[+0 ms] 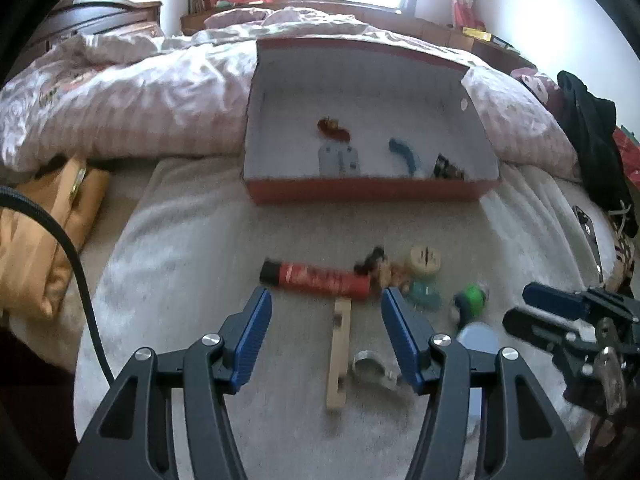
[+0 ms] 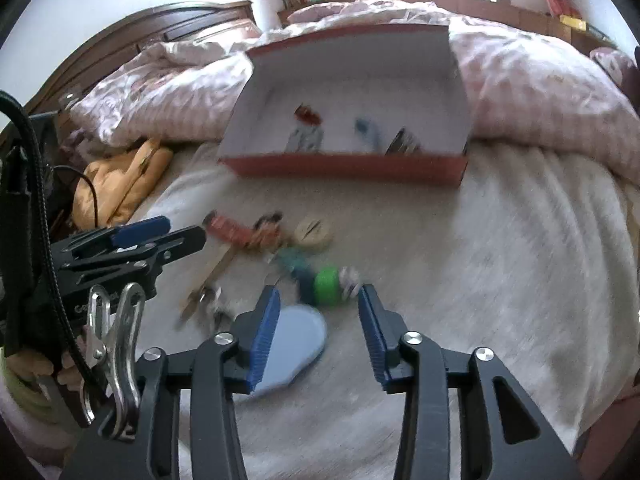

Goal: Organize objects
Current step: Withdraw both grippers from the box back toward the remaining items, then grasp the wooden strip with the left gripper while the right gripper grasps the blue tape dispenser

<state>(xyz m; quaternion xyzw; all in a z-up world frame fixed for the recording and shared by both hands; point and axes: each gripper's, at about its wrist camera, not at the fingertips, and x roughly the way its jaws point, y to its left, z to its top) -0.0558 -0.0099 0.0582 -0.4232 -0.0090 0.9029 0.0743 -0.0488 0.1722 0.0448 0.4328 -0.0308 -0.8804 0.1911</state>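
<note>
An open red box (image 1: 368,192) (image 2: 344,168) rests on the bed with several small items inside. In front of it lies a cluster: a red tube (image 1: 316,278) (image 2: 228,230), a wooden stick (image 1: 339,356) (image 2: 216,270), a metal clip (image 1: 370,364), a cream disc (image 1: 425,259) (image 2: 314,232), a teal piece (image 1: 424,294), a green wheel toy (image 1: 472,300) (image 2: 330,286) and a pale blue oval lid (image 2: 296,344). My left gripper (image 1: 326,312) is open, just short of the tube and over the stick. My right gripper (image 2: 318,308) is open near the green toy, nothing gripped.
A pink quilt (image 1: 120,96) is heaped behind and beside the box. An orange bag (image 1: 48,232) (image 2: 120,188) lies at the left, dark clothing (image 1: 592,152) at the right. A white blanket (image 2: 500,264) covers the near bed. A black cable (image 1: 80,280) hangs at left.
</note>
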